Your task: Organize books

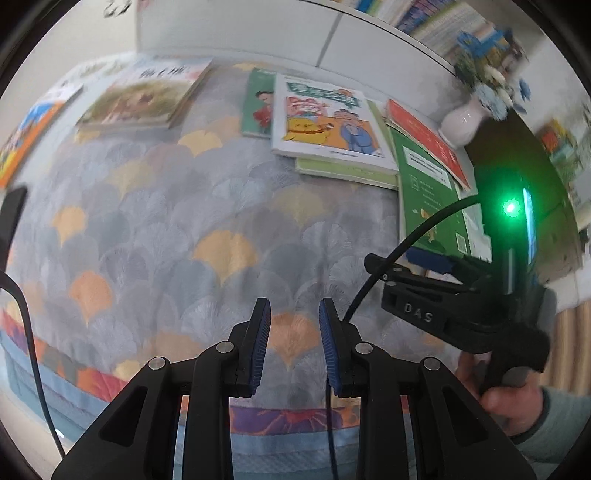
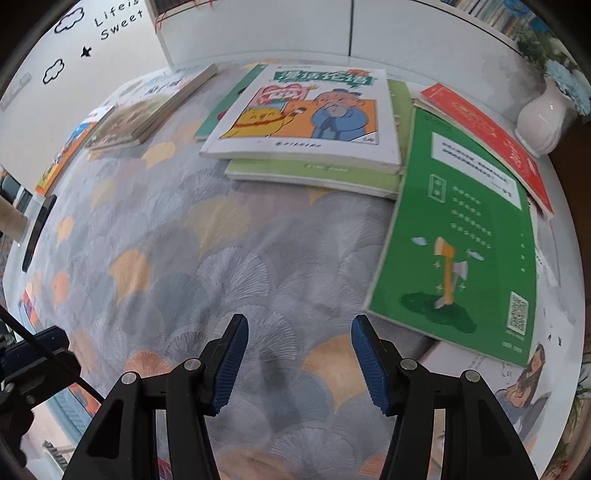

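Observation:
A white cartoon-cover book (image 2: 310,110) lies on a pale green book (image 2: 314,177) at the back of the patterned tablecloth (image 2: 221,258). To their right a bright green book (image 2: 461,240) overlaps a red book (image 2: 487,136). A stack of books (image 1: 144,99) and an orange book (image 1: 26,140) lie at the back left. My left gripper (image 1: 293,325) hovers over bare cloth, its jaws a little apart with nothing between them. My right gripper (image 2: 299,332) is open and empty, just left of the green book's near corner.
A white vase (image 2: 543,118) with blue flowers stands at the back right beside the red book. White cabinet doors (image 1: 240,33) rise behind the table, with shelved books above. A dark flat device (image 2: 37,229) lies at the left edge. A cable (image 1: 406,240) arcs from the right gripper.

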The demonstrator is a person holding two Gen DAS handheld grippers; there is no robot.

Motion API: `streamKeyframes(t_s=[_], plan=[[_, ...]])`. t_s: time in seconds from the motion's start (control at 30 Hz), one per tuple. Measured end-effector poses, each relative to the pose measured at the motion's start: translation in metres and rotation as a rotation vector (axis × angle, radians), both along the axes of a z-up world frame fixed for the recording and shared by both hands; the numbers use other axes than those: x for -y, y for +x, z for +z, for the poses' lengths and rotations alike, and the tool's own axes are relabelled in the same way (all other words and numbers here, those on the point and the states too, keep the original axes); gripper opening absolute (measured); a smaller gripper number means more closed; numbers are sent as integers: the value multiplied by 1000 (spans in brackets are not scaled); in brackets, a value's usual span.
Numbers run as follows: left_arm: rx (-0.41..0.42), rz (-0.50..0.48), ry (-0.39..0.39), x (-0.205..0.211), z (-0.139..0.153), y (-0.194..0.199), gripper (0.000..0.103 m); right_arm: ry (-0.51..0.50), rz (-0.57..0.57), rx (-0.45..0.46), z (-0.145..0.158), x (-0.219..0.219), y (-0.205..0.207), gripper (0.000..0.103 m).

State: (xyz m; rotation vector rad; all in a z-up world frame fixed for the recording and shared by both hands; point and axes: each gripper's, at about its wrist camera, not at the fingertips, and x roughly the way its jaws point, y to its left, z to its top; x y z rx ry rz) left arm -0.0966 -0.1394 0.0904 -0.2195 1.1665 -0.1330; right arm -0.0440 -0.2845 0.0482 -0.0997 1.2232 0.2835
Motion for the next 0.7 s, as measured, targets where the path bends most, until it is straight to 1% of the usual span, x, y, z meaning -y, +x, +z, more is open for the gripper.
streamKeyframes(t_s=[0.13, 0.17, 0.27, 0.4, 0.47, 0.53, 0.6, 0.67, 0.7], plan=[[12, -51, 5, 12, 7, 17, 25, 16, -43, 27, 12, 17, -1, 56], [12, -56, 12, 14, 7, 21, 29, 19, -64, 38, 16, 22, -1, 56], [10, -71, 27, 19, 9, 39, 30, 44, -146, 60, 25, 44, 2, 56], [-21, -102, 21, 26, 8, 68, 30, 86, -263, 47, 28, 70, 1, 56], [-35, -136, 61, 36, 8, 83, 32, 99, -318, 47, 29, 85, -3, 56], [-24, -175, 104, 49, 8, 96, 33, 102, -363, 49, 30, 96, -5, 56], [-22, -212, 108, 60, 6, 109, 38, 117, -417, 52, 31, 113, -4, 56], [-30, -240, 89, 67, 4, 122, 50, 142, -476, 61, 31, 128, -3, 57], [-34, -250, 70, 71, 3, 130, 53, 155, -504, 60, 31, 135, -1, 60]])
